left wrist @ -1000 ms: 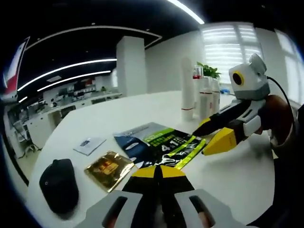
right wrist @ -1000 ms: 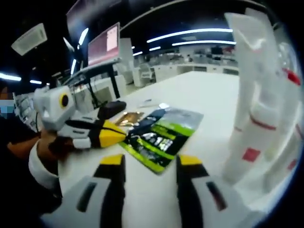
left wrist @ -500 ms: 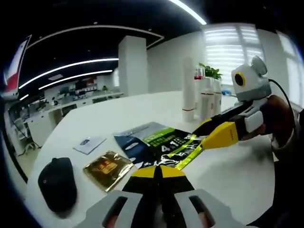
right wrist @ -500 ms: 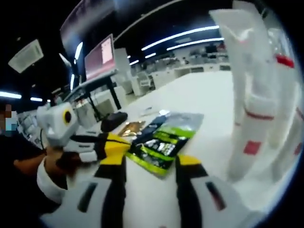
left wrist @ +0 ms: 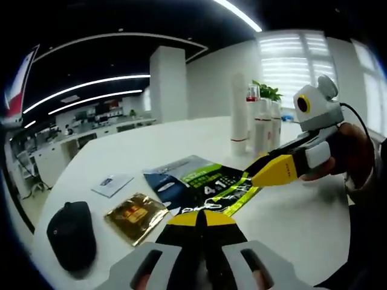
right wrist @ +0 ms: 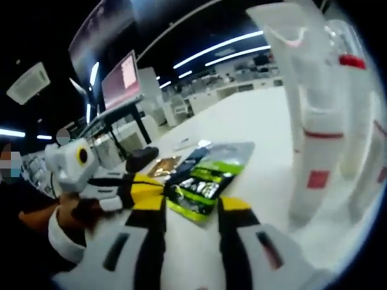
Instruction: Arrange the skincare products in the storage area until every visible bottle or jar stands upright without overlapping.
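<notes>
On the white table (left wrist: 302,223) a glossy black and green pouch (left wrist: 208,184) lies flat between the two grippers, crinkled, with a large "4 1" readable on it; the rest of its print is too small to make out. Left of it lies a gold foil sachet (left wrist: 134,214) with a red label, unreadable, then a rounded black mouse (left wrist: 71,234) at the near left edge, and farther off a small flat white card (left wrist: 112,184).

The skincare products stand upright at the far right of the table: a tall white tube (left wrist: 239,115) with a red band near its base, and just beside it white bottles (left wrist: 265,124), one with a red cap. In the right gripper view the tube (right wrist: 311,121) looms close on the right, matte white, red band and a red square label, with a clear red-capped bottle (right wrist: 357,103) behind it.

The left gripper (left wrist: 202,219) has its yellow-tipped jaws pressed together with nothing between them. The right gripper (right wrist: 190,205) has its jaws spread apart and empty; in the left gripper view it (left wrist: 275,171) hovers over the pouch's right end, held by a hand (left wrist: 341,154)
</notes>
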{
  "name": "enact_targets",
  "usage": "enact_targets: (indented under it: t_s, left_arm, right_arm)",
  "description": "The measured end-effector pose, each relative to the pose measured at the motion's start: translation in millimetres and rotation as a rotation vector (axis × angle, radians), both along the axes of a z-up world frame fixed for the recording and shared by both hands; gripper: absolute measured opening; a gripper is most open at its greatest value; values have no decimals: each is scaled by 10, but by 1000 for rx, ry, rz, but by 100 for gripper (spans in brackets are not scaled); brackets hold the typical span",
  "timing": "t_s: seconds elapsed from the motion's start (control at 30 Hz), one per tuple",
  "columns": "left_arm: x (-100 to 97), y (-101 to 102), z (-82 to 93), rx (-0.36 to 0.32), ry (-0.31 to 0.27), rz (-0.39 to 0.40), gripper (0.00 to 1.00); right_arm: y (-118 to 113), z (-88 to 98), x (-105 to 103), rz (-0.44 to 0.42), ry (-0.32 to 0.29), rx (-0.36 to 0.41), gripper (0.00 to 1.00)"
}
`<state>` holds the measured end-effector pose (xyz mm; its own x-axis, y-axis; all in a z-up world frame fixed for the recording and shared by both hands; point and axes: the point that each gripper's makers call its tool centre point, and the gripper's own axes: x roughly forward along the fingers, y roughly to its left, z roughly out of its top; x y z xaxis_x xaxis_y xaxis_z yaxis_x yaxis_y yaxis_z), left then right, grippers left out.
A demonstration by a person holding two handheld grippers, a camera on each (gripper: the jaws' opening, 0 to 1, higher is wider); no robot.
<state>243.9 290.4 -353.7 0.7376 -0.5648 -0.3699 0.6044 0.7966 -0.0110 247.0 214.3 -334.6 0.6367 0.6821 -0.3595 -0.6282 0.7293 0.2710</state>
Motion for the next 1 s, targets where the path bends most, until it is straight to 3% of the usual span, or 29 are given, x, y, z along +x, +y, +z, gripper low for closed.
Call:
enact_targets:
  t_s: [0.27,0.43,0.67,1.0]
  left_arm:
    - [5,1,0,7,-8,2,0]
    - [8,4,0,12,-13,2,0]
    - [8,-2,2,16,-18,-2,0]
    - [7,-13,7,22,-27,0,0]
  right_arm:
    - [-90,-80,100,-25,-86,-154,15]
    - [-69,-52,86,-26,-85,-128,8]
    - [-41,-87,68,-18,-64,-111,8]
    - [-33,-49,50,-2,-84,-94,2]
